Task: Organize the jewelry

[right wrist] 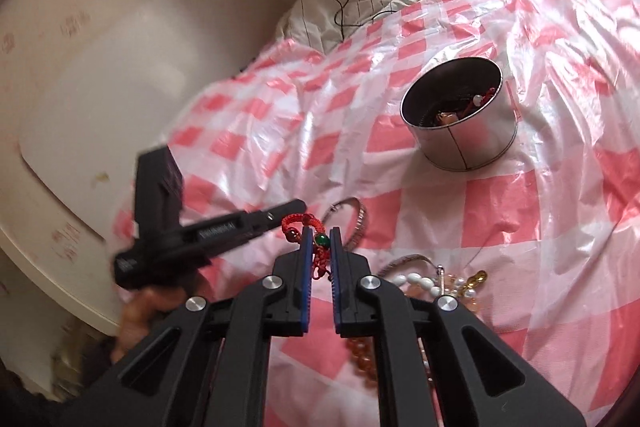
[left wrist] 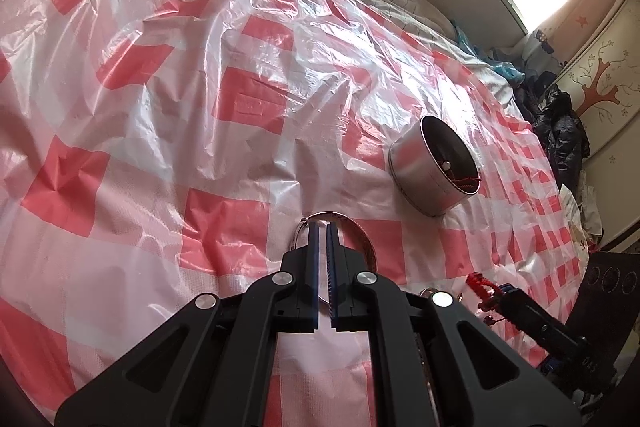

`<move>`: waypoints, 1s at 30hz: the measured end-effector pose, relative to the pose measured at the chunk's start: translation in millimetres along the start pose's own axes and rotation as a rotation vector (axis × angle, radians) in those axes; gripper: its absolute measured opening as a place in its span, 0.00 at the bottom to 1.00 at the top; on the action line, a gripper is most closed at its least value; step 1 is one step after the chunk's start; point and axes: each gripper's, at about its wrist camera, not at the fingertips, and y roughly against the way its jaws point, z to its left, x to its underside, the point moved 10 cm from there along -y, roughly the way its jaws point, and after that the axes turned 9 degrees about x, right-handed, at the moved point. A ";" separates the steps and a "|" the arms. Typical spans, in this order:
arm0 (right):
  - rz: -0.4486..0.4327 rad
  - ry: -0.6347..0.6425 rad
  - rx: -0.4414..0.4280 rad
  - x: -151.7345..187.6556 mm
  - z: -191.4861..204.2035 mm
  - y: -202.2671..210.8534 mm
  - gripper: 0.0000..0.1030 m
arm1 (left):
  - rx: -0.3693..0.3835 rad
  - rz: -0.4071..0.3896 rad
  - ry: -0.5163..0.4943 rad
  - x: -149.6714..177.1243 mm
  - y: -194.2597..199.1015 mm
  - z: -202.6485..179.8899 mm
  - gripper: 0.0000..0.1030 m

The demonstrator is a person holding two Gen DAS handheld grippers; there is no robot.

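Both hand-held grippers were nearly shut: the right hand-held gripper (right wrist: 321, 241) pinched a red knotted cord bracelet with a green bead (right wrist: 316, 247), evidently bound for the round silver metal tin (right wrist: 472, 143) at two o'clock; the left hand-held gripper (left wrist: 323, 227) clamped a thin silver bangle (left wrist: 352, 227).

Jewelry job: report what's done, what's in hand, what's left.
Done: some pieces already lie in the tin. In hand: right gripper pinches a red cord bracelet; left gripper is shut on a silver bangle. Left: beads and another bangle on the sheet.

no legible text, blurred label on left tool (right wrist: 298, 205)
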 end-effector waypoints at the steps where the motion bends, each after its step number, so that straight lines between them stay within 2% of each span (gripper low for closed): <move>1: -0.001 -0.027 -0.019 -1.8 -2.0 1.8 0.09 | 0.006 -0.002 0.001 -0.5 0.4 -1.2 0.03; 5: -0.010 -0.112 -0.074 -7.9 -8.7 7.6 0.09 | 0.033 -0.015 0.000 -3.0 4.1 -7.3 0.01; 10: -0.020 -0.144 -0.104 -13.1 -9.6 12.4 0.09 | 0.060 -0.034 -0.003 -6.9 11.3 -13.1 0.01; 12: -0.017 -0.146 -0.102 -12.9 -10.0 11.9 0.09 | 0.056 -0.013 -0.018 -6.2 7.8 -13.4 0.01; 16: -0.004 -0.144 -0.101 -10.2 -10.4 10.6 0.09 | -0.048 0.022 -0.090 -0.7 -7.1 -9.3 0.03; 18: -0.002 -0.145 -0.105 -10.0 -10.0 11.1 0.09 | -0.136 0.021 -0.159 1.3 -13.1 -8.1 0.18; 19: -0.002 -0.145 -0.106 -9.9 -9.7 9.9 0.09 | -0.166 0.016 -0.178 1.0 -14.8 -6.5 0.38; 20: 0.000 -0.144 -0.106 -9.5 -9.2 9.5 0.09 | -0.191 0.008 -0.190 0.2 -16.9 -4.9 0.51; 27: 0.006 -0.138 -0.112 -7.3 -6.0 7.2 0.09 | -0.213 0.024 -0.169 1.6 -26.9 2.2 0.53; 30: 0.007 -0.140 -0.114 -7.7 -6.2 7.1 0.09 | -0.180 -0.015 -0.196 -2.5 -20.9 -11.9 0.66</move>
